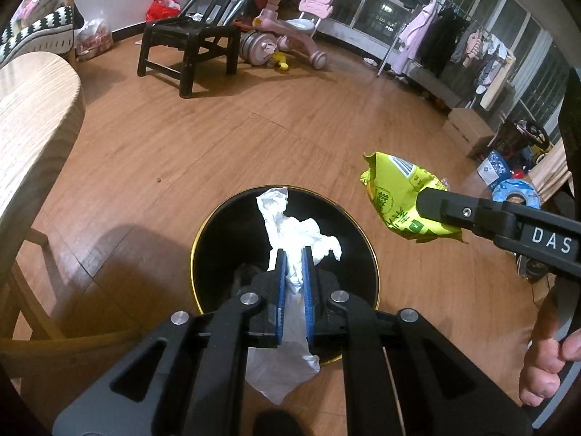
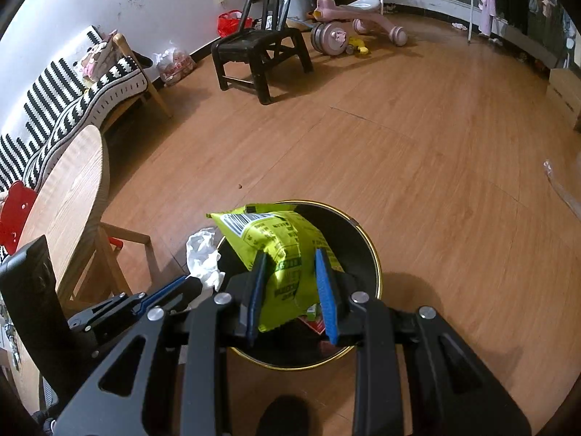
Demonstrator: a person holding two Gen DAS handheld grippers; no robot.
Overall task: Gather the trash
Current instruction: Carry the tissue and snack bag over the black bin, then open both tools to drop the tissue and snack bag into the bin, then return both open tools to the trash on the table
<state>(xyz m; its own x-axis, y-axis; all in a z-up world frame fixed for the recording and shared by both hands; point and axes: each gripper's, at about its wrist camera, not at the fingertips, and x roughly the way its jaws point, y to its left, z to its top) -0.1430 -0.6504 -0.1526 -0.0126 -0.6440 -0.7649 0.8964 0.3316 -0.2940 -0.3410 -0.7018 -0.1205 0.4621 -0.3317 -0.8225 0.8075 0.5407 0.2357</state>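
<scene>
Trash hangs over a black, gold-rimmed bin [image 1: 203, 232] on the wood floor [image 1: 218, 138]: the left gripper [image 1: 293, 254] has its fingers clamped on crumpled white tissue [image 1: 290, 225], and the right gripper [image 2: 292, 254] pinches a yellow-green snack wrapper [image 2: 279, 239] between its fingers. A wooden bench [image 1: 32, 116] stands to the left.

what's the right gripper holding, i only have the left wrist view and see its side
Observer: The right gripper is shut on a yellow-green snack bag, barcode side up.
Operator: is it over the bin
Observer: Yes, the bag hangs above the black bin, and red packaging already lies inside.
Operator: anything left of the table i can't see
Observer: A red plastic piece sits at the wooden table edge.
</scene>
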